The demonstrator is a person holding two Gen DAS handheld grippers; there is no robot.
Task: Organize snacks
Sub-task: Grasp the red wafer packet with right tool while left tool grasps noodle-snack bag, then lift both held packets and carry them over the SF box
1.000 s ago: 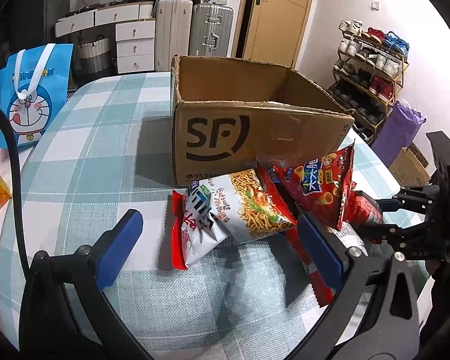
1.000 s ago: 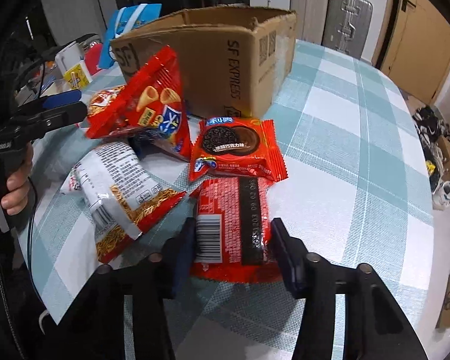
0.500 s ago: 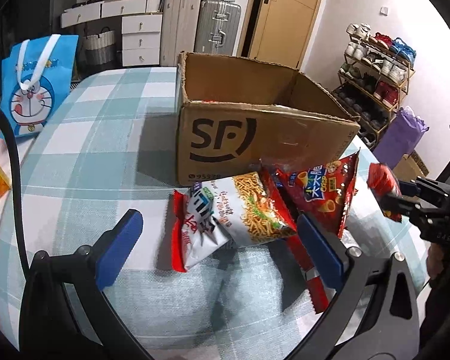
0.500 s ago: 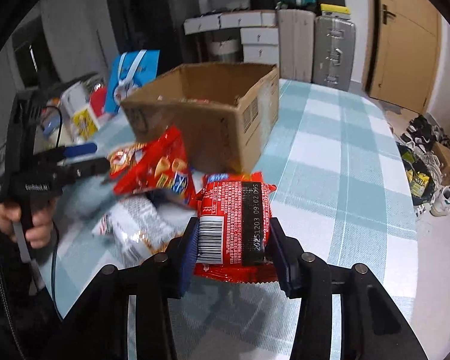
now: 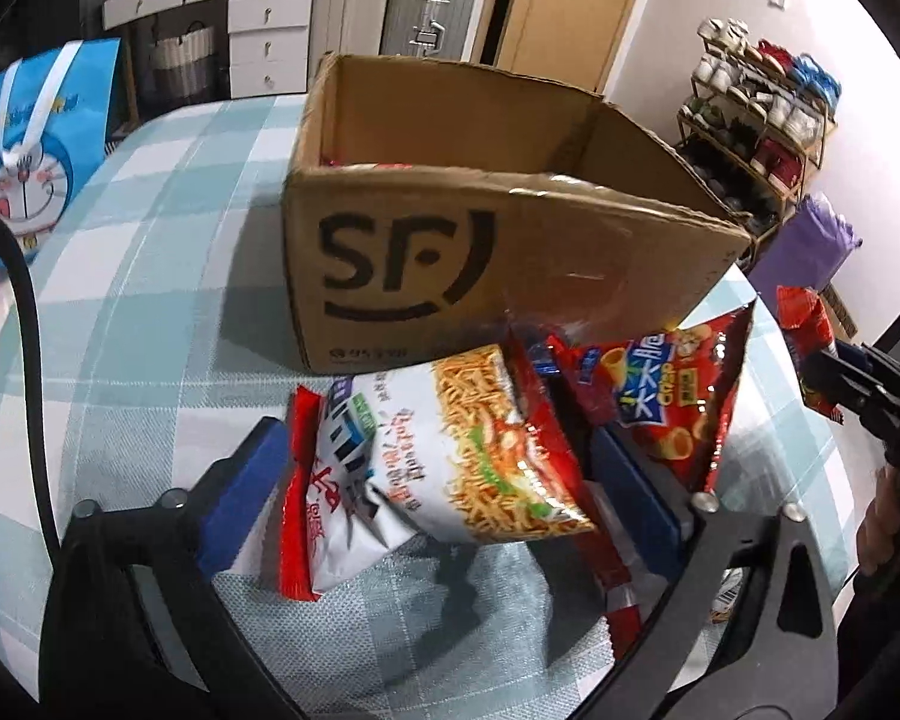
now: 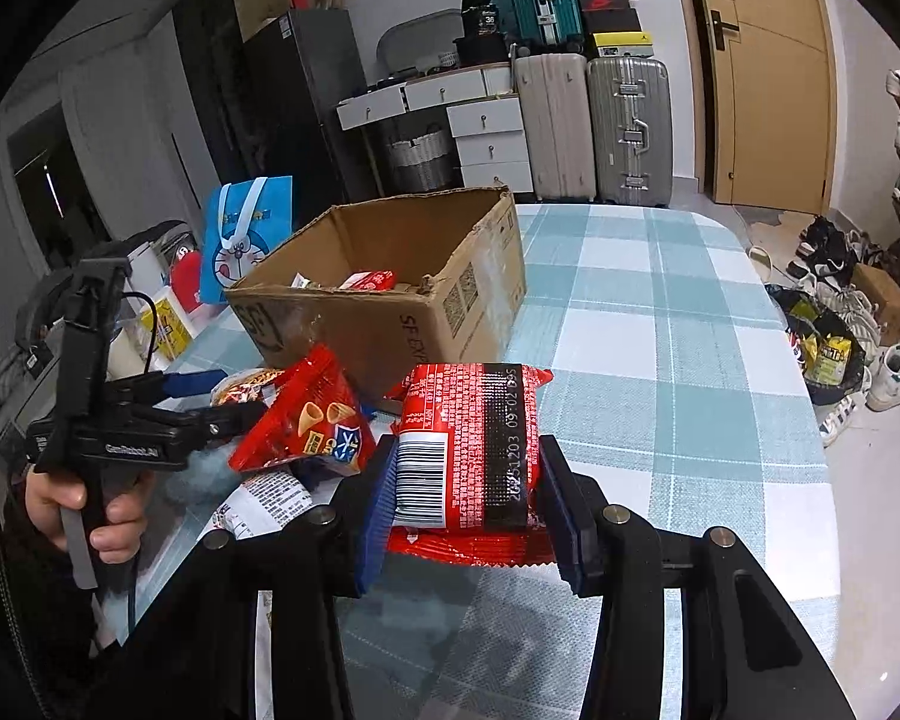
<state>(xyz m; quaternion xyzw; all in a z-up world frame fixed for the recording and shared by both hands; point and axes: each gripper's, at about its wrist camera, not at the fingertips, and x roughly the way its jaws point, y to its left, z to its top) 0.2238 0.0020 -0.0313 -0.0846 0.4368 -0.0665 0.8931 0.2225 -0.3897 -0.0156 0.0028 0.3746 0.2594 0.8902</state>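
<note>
In the left wrist view, the noodle snack bag (image 5: 450, 450) lies on the table (image 5: 150, 300), the SF box (image 5: 480, 228) at 12 o'clock, the corn chip bag (image 5: 672, 396) at 3 o'clock.

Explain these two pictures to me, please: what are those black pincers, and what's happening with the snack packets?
They are hand-held grippers, one per hand, each carrying a camera that looks along its fingers. In the right one's view, the right gripper squeezes a red packet, lifted above the checked table. The other view shows the left gripper straddling a noodle bag; whether it grips is unclear. A red chip bag leans beside it, before the cardboard box, which already holds snacks.
</note>
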